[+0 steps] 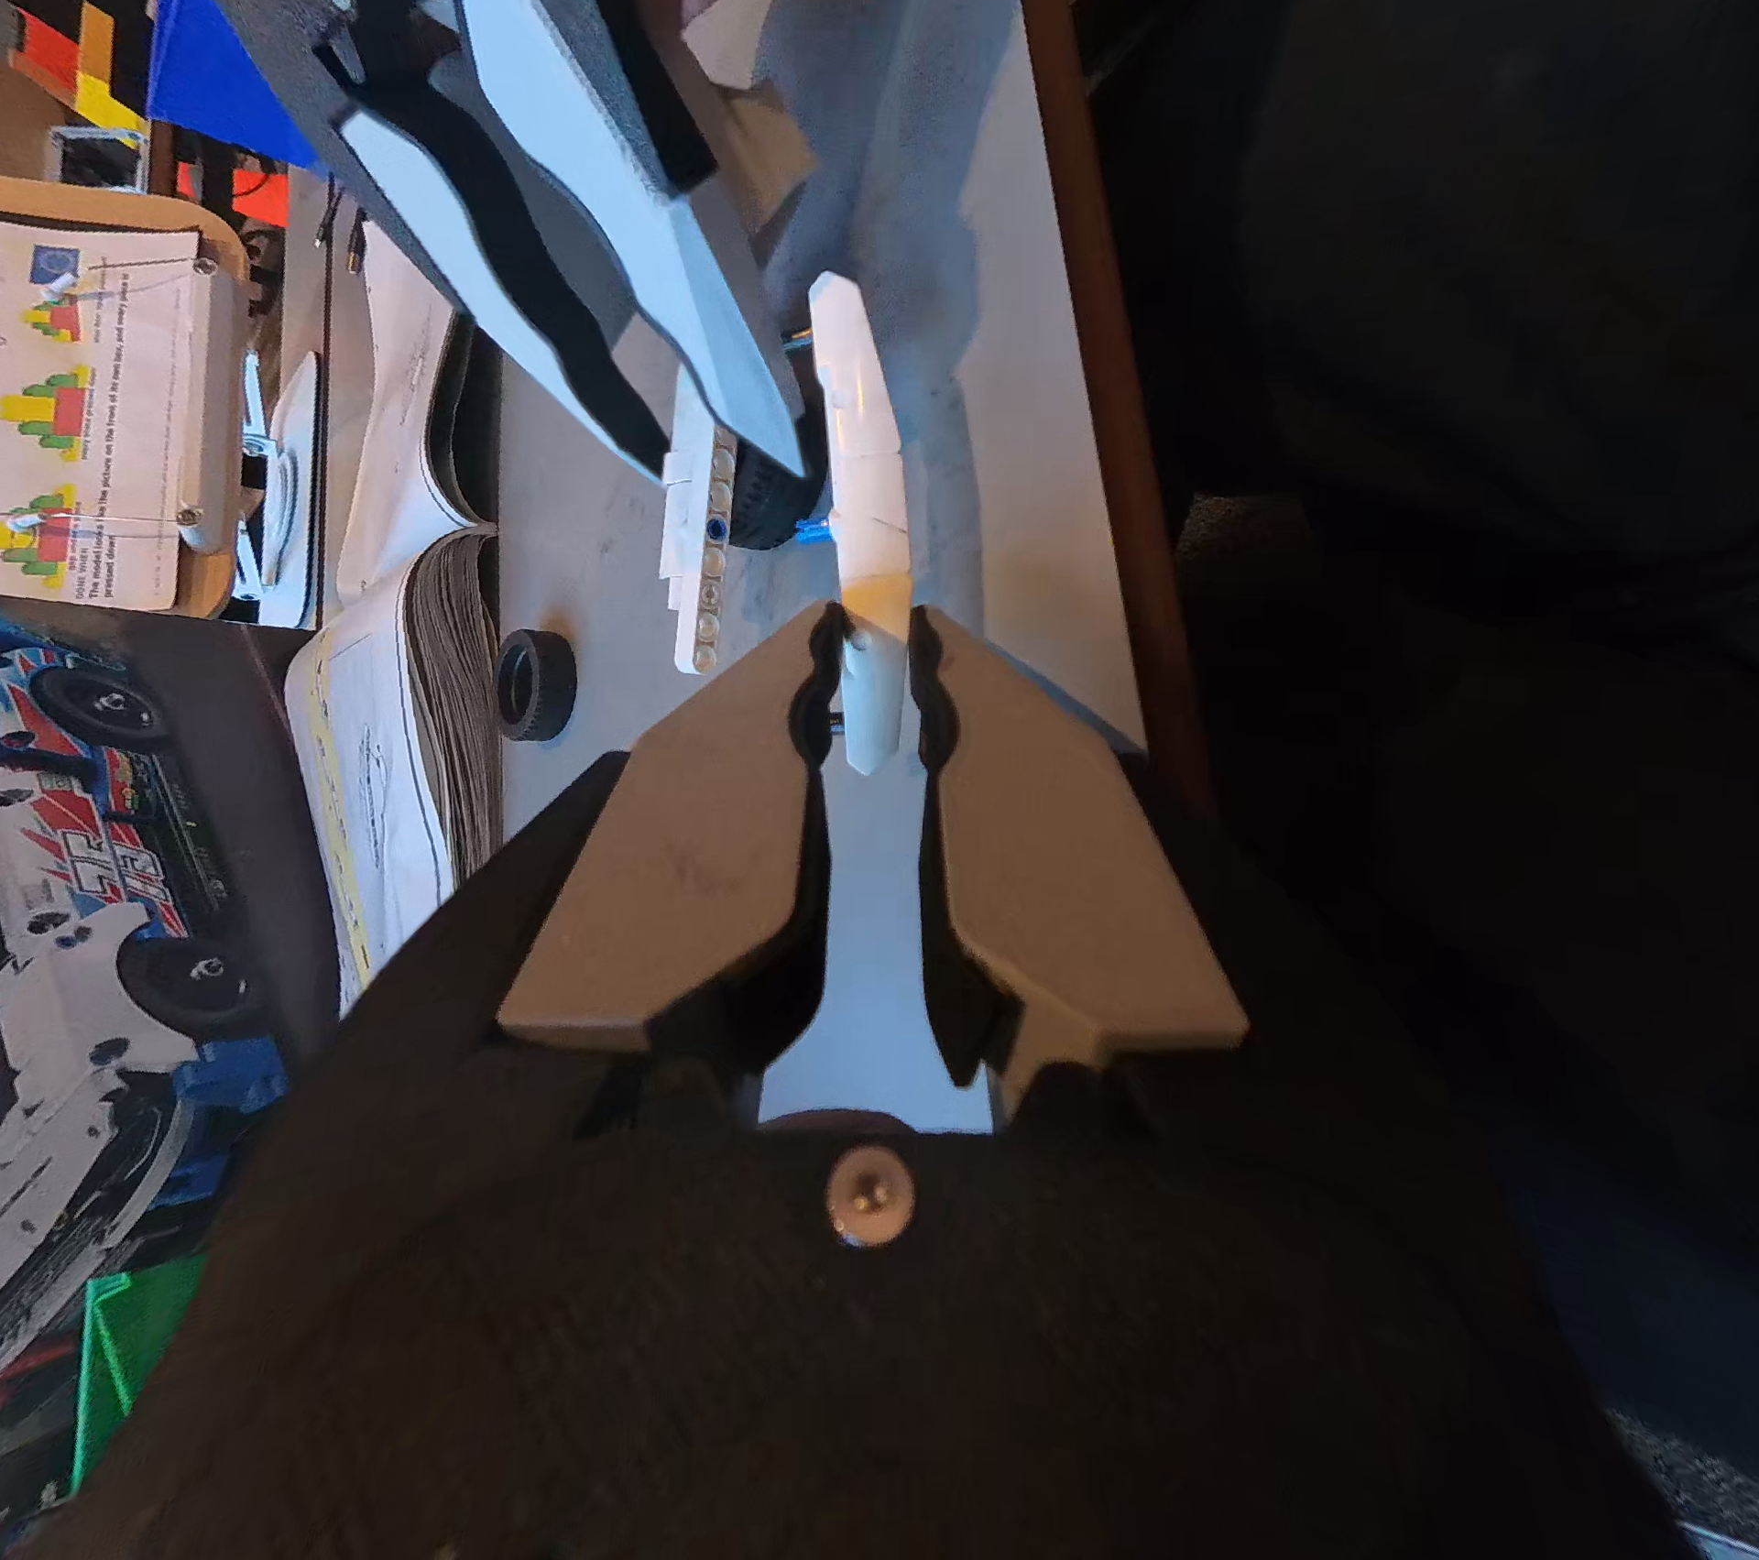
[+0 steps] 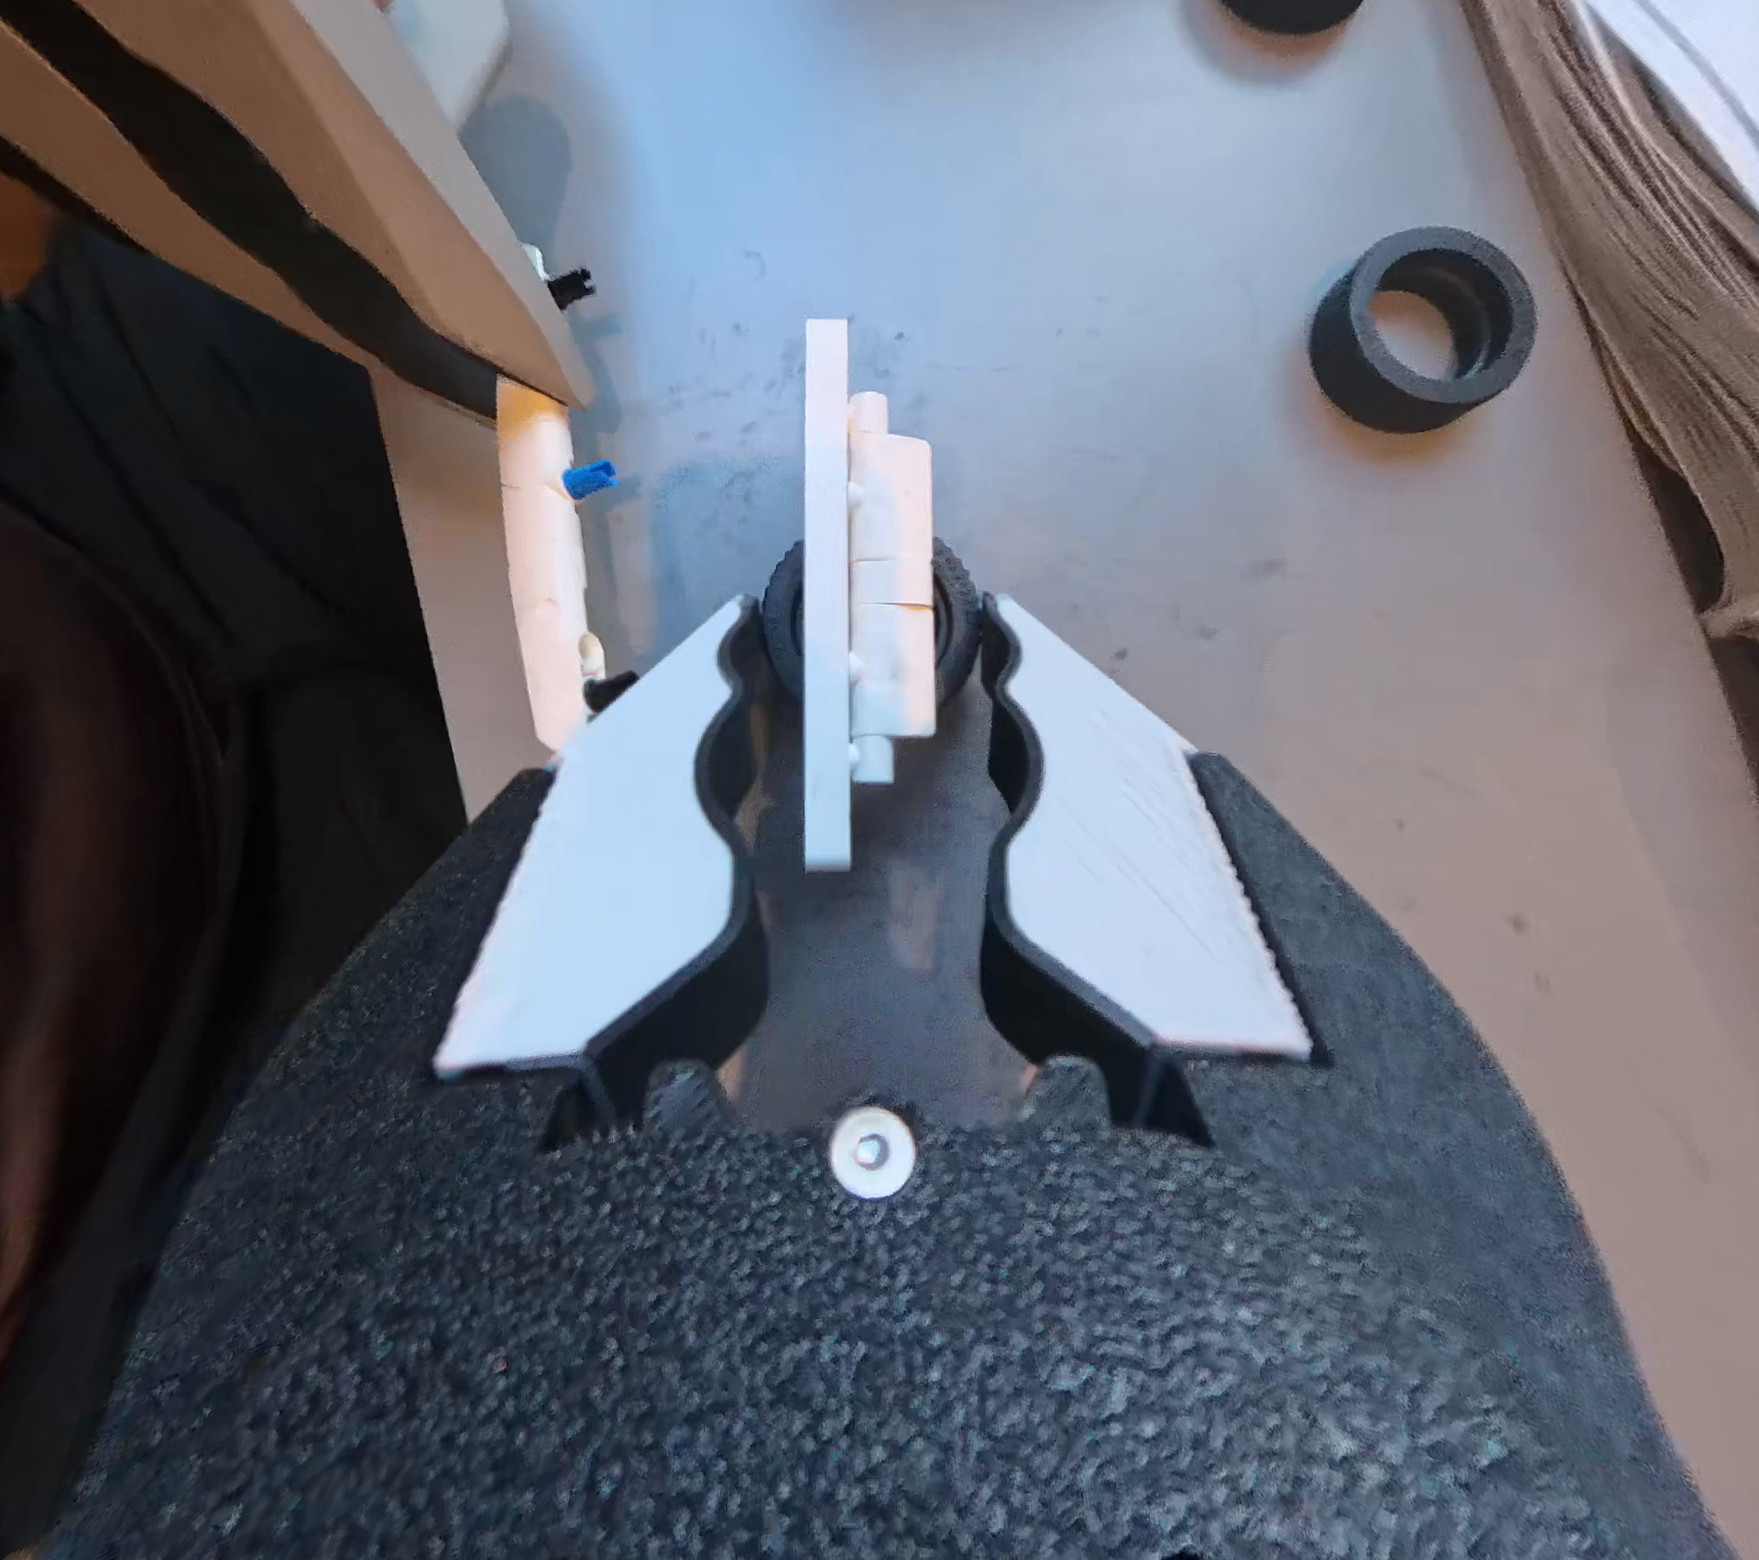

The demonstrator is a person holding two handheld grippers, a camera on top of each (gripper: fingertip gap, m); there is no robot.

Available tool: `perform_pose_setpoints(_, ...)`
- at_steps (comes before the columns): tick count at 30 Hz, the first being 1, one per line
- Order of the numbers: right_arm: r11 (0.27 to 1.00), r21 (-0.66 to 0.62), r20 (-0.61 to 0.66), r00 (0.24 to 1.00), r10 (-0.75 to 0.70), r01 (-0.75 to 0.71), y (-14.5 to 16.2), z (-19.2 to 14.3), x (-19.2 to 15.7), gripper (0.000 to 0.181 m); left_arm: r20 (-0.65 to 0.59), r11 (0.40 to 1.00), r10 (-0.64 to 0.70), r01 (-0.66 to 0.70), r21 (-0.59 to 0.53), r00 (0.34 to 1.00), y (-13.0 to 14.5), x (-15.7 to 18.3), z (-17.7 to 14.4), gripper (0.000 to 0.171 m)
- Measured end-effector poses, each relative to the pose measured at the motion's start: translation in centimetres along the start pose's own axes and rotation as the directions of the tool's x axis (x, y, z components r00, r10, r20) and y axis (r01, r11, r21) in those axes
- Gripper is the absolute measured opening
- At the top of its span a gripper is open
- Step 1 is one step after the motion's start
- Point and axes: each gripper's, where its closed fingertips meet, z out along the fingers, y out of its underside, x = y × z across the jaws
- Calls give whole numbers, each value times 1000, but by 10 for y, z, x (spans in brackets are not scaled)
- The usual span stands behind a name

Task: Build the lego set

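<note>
Left gripper (image 1: 871,620) pinching curved white panel (image 1: 861,486) | right gripper (image 2: 871,610) clasping ribbed black tyre (image 2: 952,620)

Work surface: a white table (image 1: 1037,410) with faint scuffs and a brown wooden edge (image 1: 1095,296). Beyond that edge the area is dark. A thick open booklet (image 1: 419,658) lies on the table. Beside it sit a printed box (image 1: 105,991) and a light wooden board (image 1: 214,410) carrying a printed sheet. Bluish light falls across the tabletop, with soft shadows.
</note>
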Motion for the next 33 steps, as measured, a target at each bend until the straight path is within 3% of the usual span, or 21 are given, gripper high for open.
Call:
perform_pose_setpoints(6,993,-42,5,994,-107,107,4,-2,21,45,-3,1000,-6,6,0,1000,-1,1,4,11)
perform_pose_setpoints(10,995,-17,14,995,-96,96,2,-4,23,51,22,999,6,-5,-49,1000,2,-6,12,11)
perform_pose_setpoints(14,995,73,-71,996,-59,64,4,-35,27,52,12,997,23,-22,-72,1000,-3,-9,19,11)
perform_pose_setpoints(17,981,188,-57,997,-45,55,1,-62,6,46,4,995,47,-46,-87,999,-9,-14,26,12)
perform_pose_setpoints(21,980,151,-123,986,-114,132,11,-61,-23,42,-60,983,179,-181,-24,982,-23,-14,32,11)
perform_pose_setpoints(24,978,96,-218,963,-159,183,17,-59,-21,47,-72,975,221,-222,-1,973,-25,-23,33,11)
perform_pose_setpoints(28,988,142,-134,990,-45,64,8,-60,-17,70,-58,969,247,-246,21,967,-26,-34,34,11)
perform_pose_setpoints(31,983,163,-146,988,-56,80,-1,-55,-20,59,-63,968,249,-248,32,966,-27,-35,36,11)
perform_pose_setpoints(33,982,112,-234,965,-122,152,1,-47,-19,41,-74,970,242,-240,44,967,-26,-34,37,11)
